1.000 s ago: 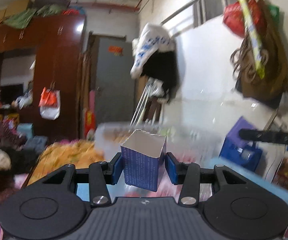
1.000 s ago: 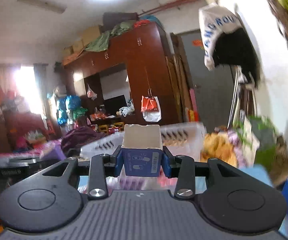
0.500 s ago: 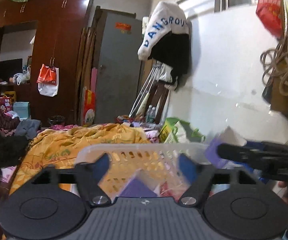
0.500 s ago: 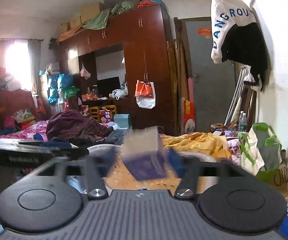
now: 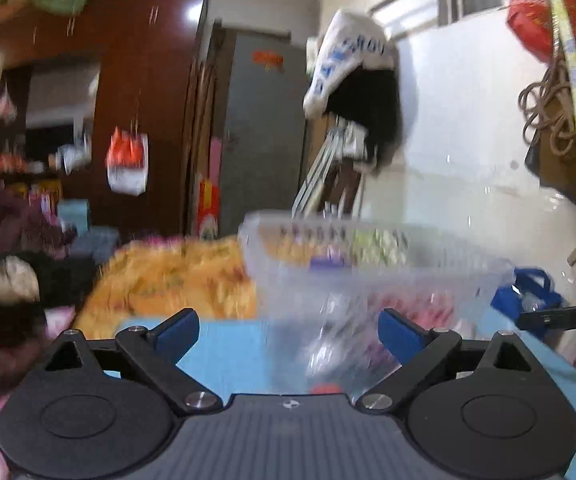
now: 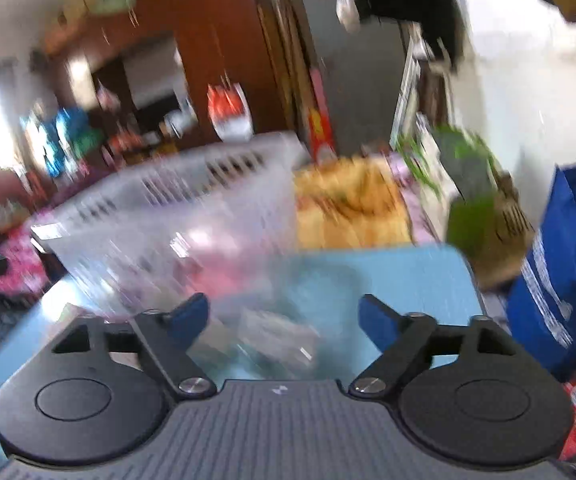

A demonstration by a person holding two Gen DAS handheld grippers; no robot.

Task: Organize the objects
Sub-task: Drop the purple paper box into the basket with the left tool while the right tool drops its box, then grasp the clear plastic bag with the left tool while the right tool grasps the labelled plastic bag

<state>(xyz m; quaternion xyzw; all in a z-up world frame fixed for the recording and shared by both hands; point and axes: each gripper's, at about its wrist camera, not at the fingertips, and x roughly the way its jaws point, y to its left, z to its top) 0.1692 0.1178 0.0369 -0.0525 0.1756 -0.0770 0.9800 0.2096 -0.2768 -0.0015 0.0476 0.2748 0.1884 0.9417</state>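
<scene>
A translucent white basket (image 5: 428, 276) stands on the light blue table (image 5: 228, 344), with a blurred purple-blue thing (image 5: 326, 262) inside it. My left gripper (image 5: 288, 332) is low over the table in front of the basket. Its jaws are opening wide and nothing is pressed between them. A blurred clear plastic thing (image 5: 328, 344) lies beyond the gap. In the right wrist view the basket (image 6: 176, 200) is ahead on the left. My right gripper (image 6: 284, 316) is open, its jaws closing a little, with nothing gripped. Blurred clear packaging (image 6: 276, 336) lies on the table (image 6: 408, 280) under it.
An orange blanket (image 5: 176, 276) lies past the table's far edge. A blue bag (image 6: 560, 264) and a green bag (image 6: 472, 200) stand to the right of the table. A dark wardrobe and a grey door fill the back. The other gripper's black body (image 5: 560, 316) shows at the right edge.
Each gripper was shut on a small blue box a second ago. Both have let go, their jaws stand wide, and both have tipped down toward the table in front of the basket.
</scene>
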